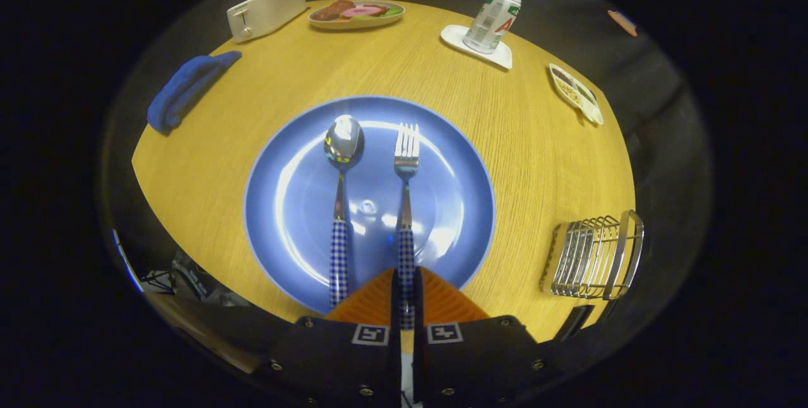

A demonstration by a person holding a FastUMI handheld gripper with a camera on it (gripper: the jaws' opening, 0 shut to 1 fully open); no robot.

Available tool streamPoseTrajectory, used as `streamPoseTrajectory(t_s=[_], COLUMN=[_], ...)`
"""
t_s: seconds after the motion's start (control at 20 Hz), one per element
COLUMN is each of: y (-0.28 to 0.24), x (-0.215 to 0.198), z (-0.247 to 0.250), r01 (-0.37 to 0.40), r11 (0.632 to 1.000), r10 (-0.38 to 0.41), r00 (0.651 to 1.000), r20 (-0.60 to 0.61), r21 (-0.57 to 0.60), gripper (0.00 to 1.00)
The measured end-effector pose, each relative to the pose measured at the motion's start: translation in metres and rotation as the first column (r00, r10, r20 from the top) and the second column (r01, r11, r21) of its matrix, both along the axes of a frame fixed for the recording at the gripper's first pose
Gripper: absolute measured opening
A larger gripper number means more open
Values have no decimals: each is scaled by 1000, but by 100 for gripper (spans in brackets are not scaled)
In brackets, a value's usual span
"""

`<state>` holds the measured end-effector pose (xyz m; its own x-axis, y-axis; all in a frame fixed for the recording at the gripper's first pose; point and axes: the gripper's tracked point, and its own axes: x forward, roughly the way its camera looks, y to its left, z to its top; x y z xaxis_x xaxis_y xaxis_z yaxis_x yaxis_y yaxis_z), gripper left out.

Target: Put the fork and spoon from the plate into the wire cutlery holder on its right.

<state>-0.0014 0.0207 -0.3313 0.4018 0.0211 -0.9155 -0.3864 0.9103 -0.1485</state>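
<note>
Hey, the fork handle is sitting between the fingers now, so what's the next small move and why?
Probably lift straight up a little. The hand-held gripper looks closed on the fork at its checked handle, while the fork lies flat on the blue plate beside the spoon. Raising it first should clear the plate rim before swinging right to the wire cutlery holder.

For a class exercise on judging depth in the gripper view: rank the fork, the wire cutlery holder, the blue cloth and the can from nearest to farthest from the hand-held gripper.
The hand-held gripper has its fingers closed on the fork's handle.
1. Fork, between the fingers, on the plate.
2. Wire cutlery holder, off to the right.
3. Blue cloth, beyond on the left.
4. Can, far right, on a coaster.
</note>
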Motion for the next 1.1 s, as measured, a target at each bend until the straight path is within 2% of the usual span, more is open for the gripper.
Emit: streamPoseTrajectory(t_s=[0.2, 0.25, 0.55, 0.75, 0.9, 1.1], y=[1, -1, -9, -33, -51, -72], x=[1, 0, 5, -2, -9, -29], z=[1, 3, 32, 54, 69, 87], r01=[-7, -13, -86, -154, -176, -187], r11=[999, 999, 995, 988, 984, 982], r10=[8, 15, 89, 154, 171, 182], r00=[999, 999, 994, 981, 976, 962], r20=[-31, -32, -58, -119, -136, -204], r21=[35, 35, 48, 9, -22, -7], gripper=[8, 1, 0, 0, 0, 1])
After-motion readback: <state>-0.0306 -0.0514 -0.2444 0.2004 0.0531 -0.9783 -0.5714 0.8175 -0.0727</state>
